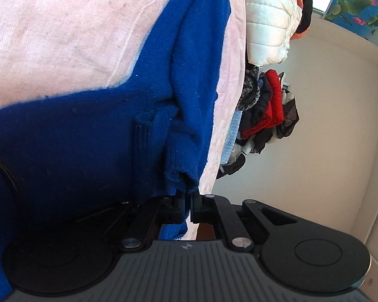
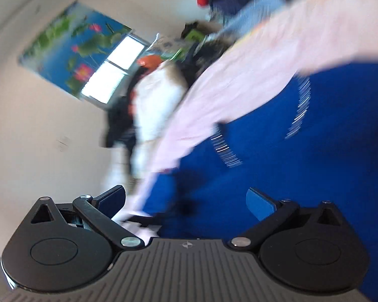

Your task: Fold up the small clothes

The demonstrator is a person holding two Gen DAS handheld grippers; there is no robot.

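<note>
Left gripper (image 1: 187, 207) clamped on blue sweater (image 1: 88, 136) cuff; right gripper (image 2: 186, 201) apart, empty; judged next: fold sleeve inward.

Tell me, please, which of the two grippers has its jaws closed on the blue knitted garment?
The left gripper: it pinches the blue knitted garment's ribbed edge, while the right gripper gapes open.

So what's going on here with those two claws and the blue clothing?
A person is folding a blue knit garment on a pale pink sheet, using a hand-held claw in each hand. The left claw is shut on a ribbed edge of the garment. The right claw is open over the blue fabric and grips nothing; its view is blurred. A pile of other clothes lies beyond the sheet.
</note>
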